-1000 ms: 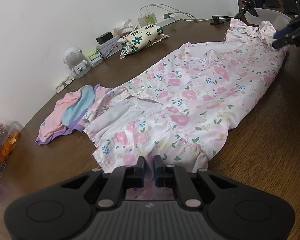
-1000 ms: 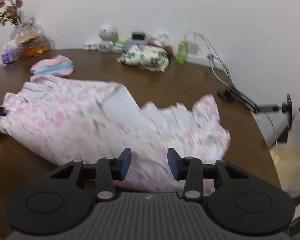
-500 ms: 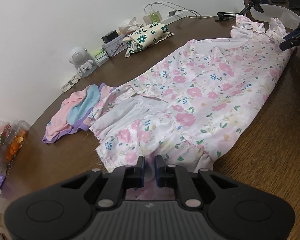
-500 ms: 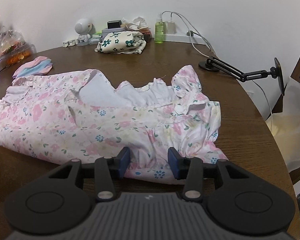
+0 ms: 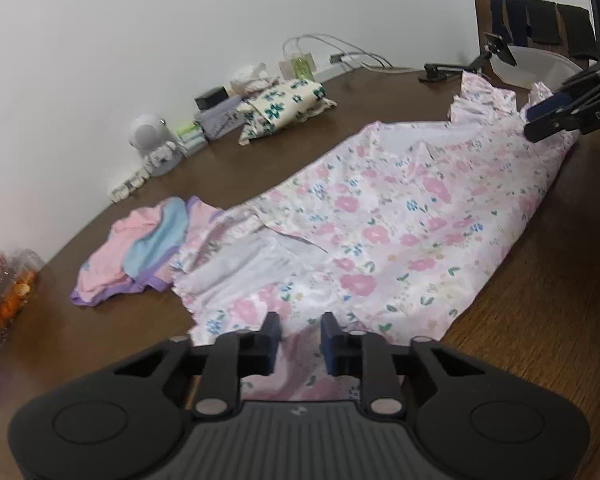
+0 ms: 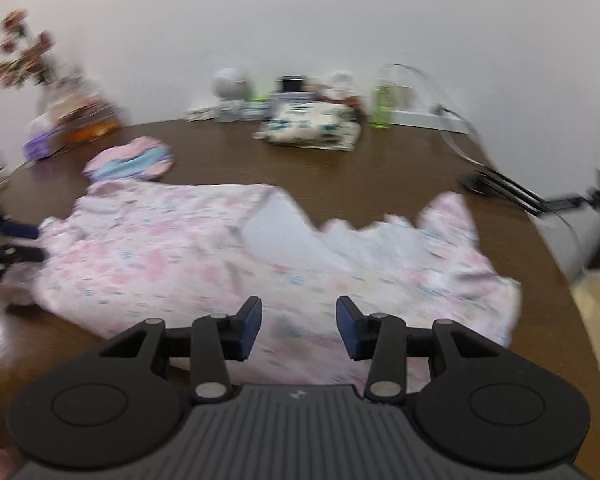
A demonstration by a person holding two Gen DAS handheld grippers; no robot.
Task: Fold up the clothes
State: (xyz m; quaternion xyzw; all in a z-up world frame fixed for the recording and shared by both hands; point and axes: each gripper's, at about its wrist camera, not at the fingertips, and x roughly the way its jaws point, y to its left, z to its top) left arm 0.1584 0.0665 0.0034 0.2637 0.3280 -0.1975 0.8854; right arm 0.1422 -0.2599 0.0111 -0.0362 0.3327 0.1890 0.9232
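Note:
A pink floral dress [image 5: 384, 216] lies spread flat across the brown table [image 5: 540, 320], hem toward my left gripper and ruffled sleeves at the far end. My left gripper [image 5: 299, 336] stands open over the hem, with cloth lying loose between its fingers. In the right wrist view the dress [image 6: 172, 256] is blurred; its neckline and sleeves lie just ahead of my right gripper [image 6: 299, 328], which is open and holds nothing. The right gripper [image 5: 556, 116] also shows over the sleeve end, and the left gripper [image 6: 16, 240] at the hem.
A pink, blue and purple folded garment [image 5: 140, 252] lies beside the hem. Along the wall are a floral pouch [image 5: 284, 112], a small white robot toy [image 5: 152, 144], boxes, a green bottle [image 6: 382, 106] and cables. A black phone arm [image 6: 512, 192] sits at the table's right edge.
My left gripper's fingers have parted slightly around the hem. The right wrist view has swung and blurred as the right gripper moves; its fingers stay open.

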